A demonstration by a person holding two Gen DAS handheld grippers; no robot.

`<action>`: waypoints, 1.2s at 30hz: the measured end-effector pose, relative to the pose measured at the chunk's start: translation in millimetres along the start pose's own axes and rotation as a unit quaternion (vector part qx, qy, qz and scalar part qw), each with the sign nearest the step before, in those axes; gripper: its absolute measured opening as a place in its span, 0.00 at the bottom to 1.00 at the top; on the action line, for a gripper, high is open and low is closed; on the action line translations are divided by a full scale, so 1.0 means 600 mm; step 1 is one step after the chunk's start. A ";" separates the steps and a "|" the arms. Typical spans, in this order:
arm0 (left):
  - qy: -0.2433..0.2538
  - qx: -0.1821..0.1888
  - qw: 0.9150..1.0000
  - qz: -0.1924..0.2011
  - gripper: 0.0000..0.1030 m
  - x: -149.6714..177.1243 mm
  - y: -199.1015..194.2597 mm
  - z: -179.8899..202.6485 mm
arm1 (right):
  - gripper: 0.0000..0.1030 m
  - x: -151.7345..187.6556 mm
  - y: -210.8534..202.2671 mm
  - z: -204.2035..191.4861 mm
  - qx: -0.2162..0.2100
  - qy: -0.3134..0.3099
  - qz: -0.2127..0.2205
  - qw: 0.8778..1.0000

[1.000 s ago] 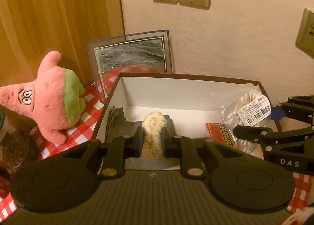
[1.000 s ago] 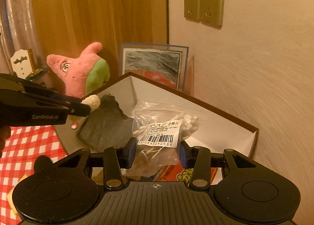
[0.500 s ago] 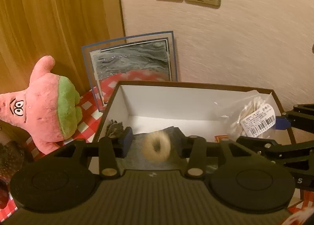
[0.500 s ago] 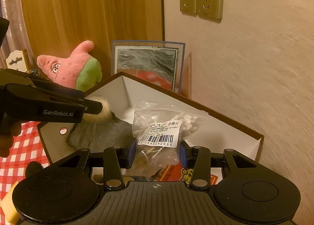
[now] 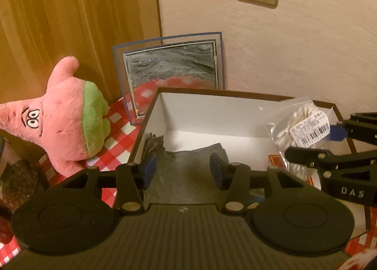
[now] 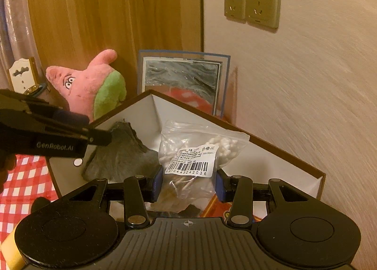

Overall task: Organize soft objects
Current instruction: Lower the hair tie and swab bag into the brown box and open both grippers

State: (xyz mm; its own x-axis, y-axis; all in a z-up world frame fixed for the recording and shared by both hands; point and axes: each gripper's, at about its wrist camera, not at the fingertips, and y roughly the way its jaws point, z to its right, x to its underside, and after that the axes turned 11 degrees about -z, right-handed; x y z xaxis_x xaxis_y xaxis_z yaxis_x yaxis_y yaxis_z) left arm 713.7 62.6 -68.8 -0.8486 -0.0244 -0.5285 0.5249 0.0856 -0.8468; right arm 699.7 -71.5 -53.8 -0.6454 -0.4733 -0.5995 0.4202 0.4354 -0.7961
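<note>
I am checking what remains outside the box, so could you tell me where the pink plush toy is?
In both views the pink plush toy sits left of the box, on the checked cloth.

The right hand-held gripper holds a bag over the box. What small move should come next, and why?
Probably lower the bag of cotton swabs a little and open the right hand-held gripper. The bag is pinched between its pads, already above the open box, with free white floor beside the grey cloth.

We see the box [image 5: 150,114] on the tablecloth [image 5: 117,142] against the wall [image 5: 294,46], a cloth [image 5: 188,171] lying inside it. The plush [image 5: 63,119] sits left of the box, and a picture [image 5: 169,69] leans behind it.
</note>
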 end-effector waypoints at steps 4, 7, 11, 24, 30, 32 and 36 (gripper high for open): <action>-0.003 0.000 1.000 0.000 0.46 0.004 -0.004 -0.006 | 0.43 -0.007 0.003 -0.005 0.000 0.000 0.005 1.000; -0.005 0.001 1.000 -0.001 0.46 0.005 -0.006 -0.010 | 0.43 -0.012 0.003 -0.007 0.003 -0.001 0.015 1.000; -0.010 0.002 1.000 -0.004 0.48 0.008 -0.009 -0.012 | 0.47 -0.019 0.005 -0.007 0.007 0.001 0.026 1.000; -0.015 0.009 1.000 -0.003 0.54 0.047 -0.056 -0.015 | 0.77 0.005 -0.044 0.001 0.013 0.015 0.059 0.998; -0.030 0.020 0.999 -0.004 0.55 0.084 -0.095 -0.022 | 0.77 0.037 -0.084 -0.005 0.002 0.028 0.058 0.998; -0.037 0.024 0.999 -0.003 0.55 0.097 -0.109 -0.026 | 0.77 0.047 -0.096 -0.007 -0.001 0.034 0.057 0.998; -0.053 0.023 0.998 -0.011 0.56 0.128 -0.138 -0.034 | 0.77 0.071 -0.129 -0.012 -0.010 0.046 0.067 0.997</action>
State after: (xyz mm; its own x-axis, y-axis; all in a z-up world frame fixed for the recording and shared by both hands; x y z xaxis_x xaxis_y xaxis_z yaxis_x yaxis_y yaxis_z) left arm 603.7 73.9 -38.1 -0.8495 -0.1307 -0.5112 0.5110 0.0376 -0.8588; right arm 634.9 -119.7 -17.2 -0.6407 -0.3383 -0.6893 0.4945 0.5049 -0.7075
